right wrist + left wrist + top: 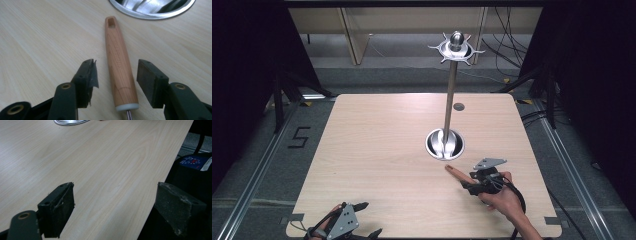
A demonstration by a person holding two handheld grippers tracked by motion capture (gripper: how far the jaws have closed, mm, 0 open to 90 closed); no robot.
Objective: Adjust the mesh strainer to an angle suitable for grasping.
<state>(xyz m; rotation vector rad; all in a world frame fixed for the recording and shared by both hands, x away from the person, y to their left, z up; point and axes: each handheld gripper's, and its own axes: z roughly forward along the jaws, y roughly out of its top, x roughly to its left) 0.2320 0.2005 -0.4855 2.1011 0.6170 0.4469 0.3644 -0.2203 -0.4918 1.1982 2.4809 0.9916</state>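
The wooden handle [119, 67] lies flat on the counter [377, 150], its holed end just short of the steel stand base's [445, 144] rim. The right hand-held gripper [116, 77] straddles it, pads clear on both sides, holding nothing. The left hand-held gripper [115, 205] gapes empty over the counter's near edge; bare counter lies between.

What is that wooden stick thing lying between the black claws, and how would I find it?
Start at the tall metal stand rising from its round silver base on the wooden table. Just in front of that base, toward the person's right hand, lies a wooden handle, between the right gripper and its open jaws. It is the lone pale-wood piece, with a slot at one end and a white collar at the other.
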